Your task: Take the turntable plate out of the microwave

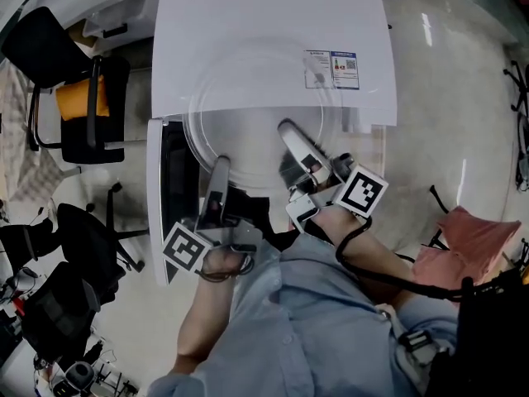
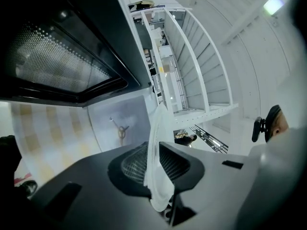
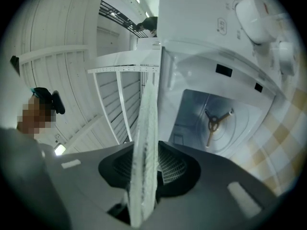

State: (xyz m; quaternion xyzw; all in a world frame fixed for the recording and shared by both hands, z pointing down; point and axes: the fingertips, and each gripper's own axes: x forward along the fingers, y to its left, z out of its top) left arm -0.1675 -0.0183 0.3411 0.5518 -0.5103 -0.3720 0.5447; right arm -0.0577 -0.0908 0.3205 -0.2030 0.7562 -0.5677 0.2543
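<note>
— Out front of the white microwave [image 1: 273, 48], where's the turntable plate [image 1: 248, 143]?
— Clear of the cavity, up between my two grippers. My left gripper [image 2: 154, 166] pinches its rim. My right gripper [image 3: 144, 169] has its jaws slack around the other side, pads off the glass

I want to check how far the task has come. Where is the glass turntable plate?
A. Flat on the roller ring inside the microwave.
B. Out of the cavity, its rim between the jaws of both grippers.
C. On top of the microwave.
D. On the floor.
B: both gripper views show the glass turntable plate edge-on between the jaws, and the roller ring lies bare in the microwave cavity beyond it.
</note>
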